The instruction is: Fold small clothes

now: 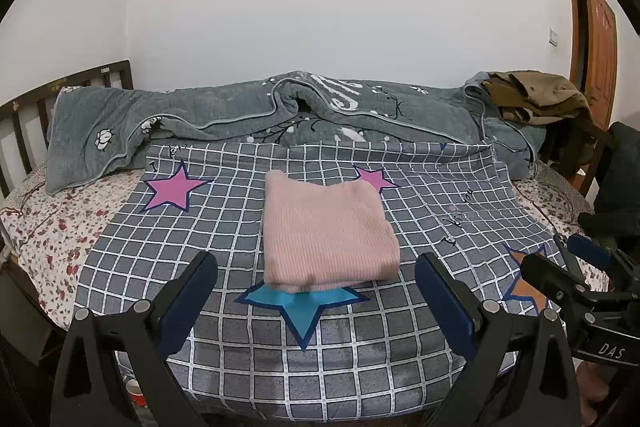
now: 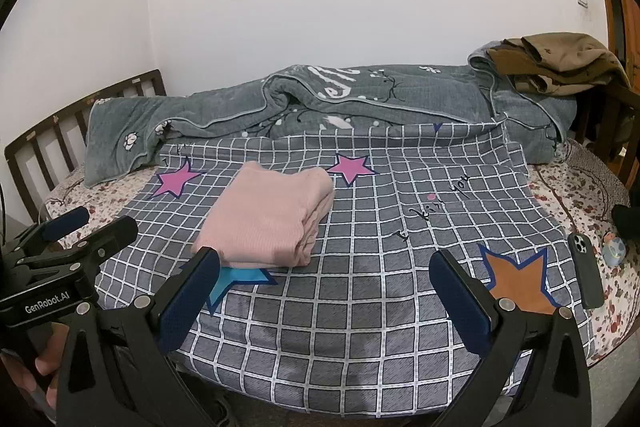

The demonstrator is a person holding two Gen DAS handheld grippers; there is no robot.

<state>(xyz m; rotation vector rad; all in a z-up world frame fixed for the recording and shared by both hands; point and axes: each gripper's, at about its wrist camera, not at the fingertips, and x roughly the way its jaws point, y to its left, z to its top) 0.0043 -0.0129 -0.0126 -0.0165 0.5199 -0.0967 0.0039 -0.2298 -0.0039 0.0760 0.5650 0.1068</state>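
Both grippers [image 1: 316, 301] [image 2: 324, 301] agape, pink garment [image 1: 326, 233] folded, underlayers hidden

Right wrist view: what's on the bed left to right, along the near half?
Left gripper → pink garment → orange star → phone → small toy.
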